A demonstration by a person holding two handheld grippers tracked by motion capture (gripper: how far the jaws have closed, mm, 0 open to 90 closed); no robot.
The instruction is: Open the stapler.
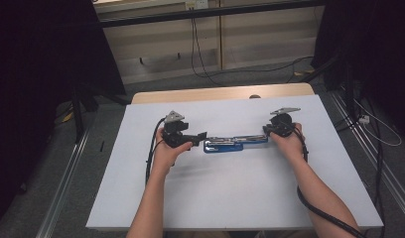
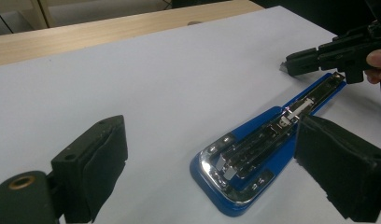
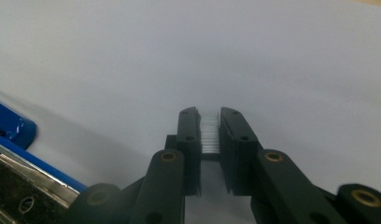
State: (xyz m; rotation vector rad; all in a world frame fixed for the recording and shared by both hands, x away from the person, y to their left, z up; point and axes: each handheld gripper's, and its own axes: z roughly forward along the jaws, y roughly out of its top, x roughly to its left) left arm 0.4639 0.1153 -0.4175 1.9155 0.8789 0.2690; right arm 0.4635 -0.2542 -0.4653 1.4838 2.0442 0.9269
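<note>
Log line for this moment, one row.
stapler: opened flat on table | left hand-held gripper: open, at stapler's wide end | right hand-held gripper: shut on staple strip

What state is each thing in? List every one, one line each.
Stapler: opened out flat on the white table, metal staple channel facing up.
Left hand-held gripper: open, jaws wide apart at the stapler's rounded end, holding nothing.
Right hand-held gripper: shut on a strip of staples, near the stapler's far end.
</note>
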